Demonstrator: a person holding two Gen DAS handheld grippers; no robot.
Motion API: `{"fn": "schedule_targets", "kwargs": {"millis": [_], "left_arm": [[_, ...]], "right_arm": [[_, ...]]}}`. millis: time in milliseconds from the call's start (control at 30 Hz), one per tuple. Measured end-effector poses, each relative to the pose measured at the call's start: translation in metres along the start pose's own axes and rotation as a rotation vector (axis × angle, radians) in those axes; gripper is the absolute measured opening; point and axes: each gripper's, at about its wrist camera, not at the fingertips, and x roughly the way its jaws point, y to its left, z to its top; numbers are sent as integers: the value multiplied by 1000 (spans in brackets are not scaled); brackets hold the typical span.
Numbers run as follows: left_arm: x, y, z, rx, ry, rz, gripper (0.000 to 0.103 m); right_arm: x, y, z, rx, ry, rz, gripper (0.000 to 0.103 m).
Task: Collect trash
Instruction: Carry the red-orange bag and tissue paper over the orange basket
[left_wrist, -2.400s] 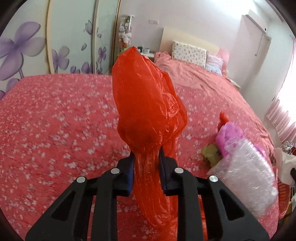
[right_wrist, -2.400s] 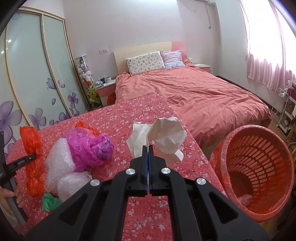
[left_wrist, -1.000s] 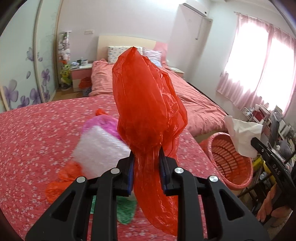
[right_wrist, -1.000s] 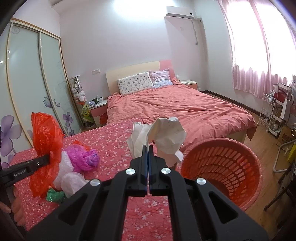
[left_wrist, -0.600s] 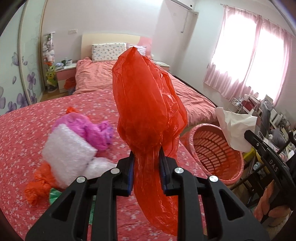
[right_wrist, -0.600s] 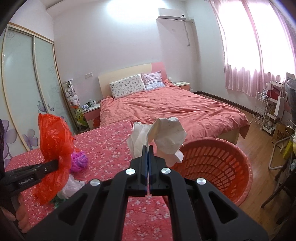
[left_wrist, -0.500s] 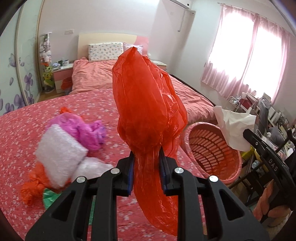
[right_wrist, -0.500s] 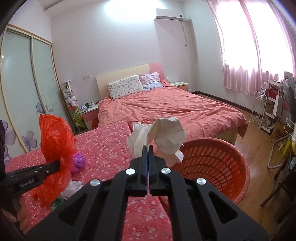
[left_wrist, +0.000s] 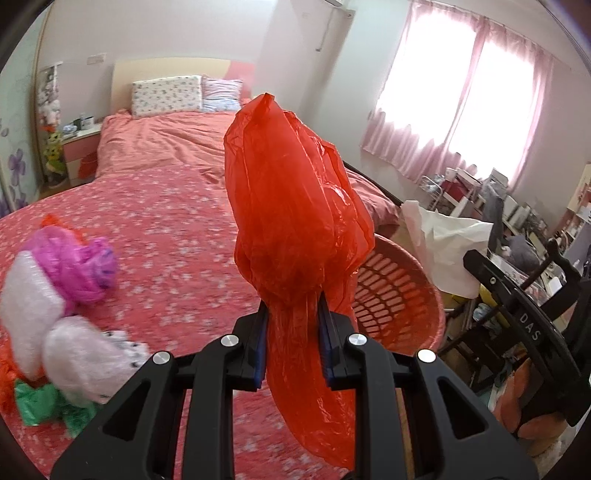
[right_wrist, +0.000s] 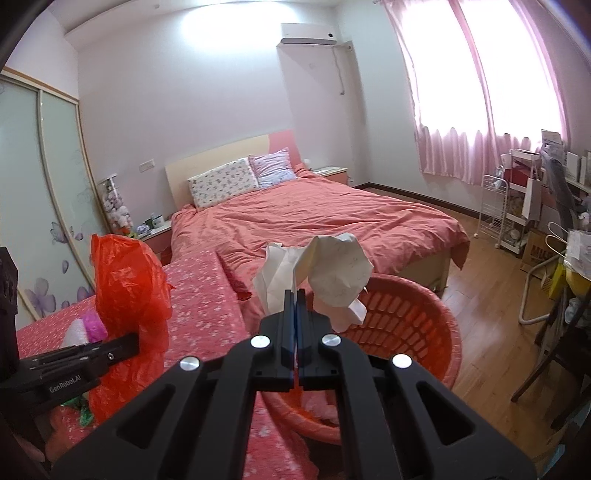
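My left gripper is shut on a red plastic bag that stands up between its fingers; the bag also shows in the right wrist view. My right gripper is shut on crumpled white paper, held over the near rim of the red-orange laundry basket. The basket sits just right of the flowered red surface, partly hidden behind the red bag. The white paper hangs above the basket's right side.
More trash lies at the left of the flowered surface: a pink bag, bubble wrap and a green scrap. A bed stands beyond. A chair and cluttered shelves stand at the right on the wooden floor.
Both grippers have moved right toward the basket, each still holding its item. The right gripper with the paper now sits above the basket; the trash pile has slid to the left edge.
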Motion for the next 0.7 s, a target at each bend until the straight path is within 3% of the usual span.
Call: {"fn": "schedule_targets", "kwargs": {"millis": [700], "left_arm": [[65,-54,8,45,66,-117,23]], "right_arm": [[26,-54,0,85,-15,-47,3]]}}
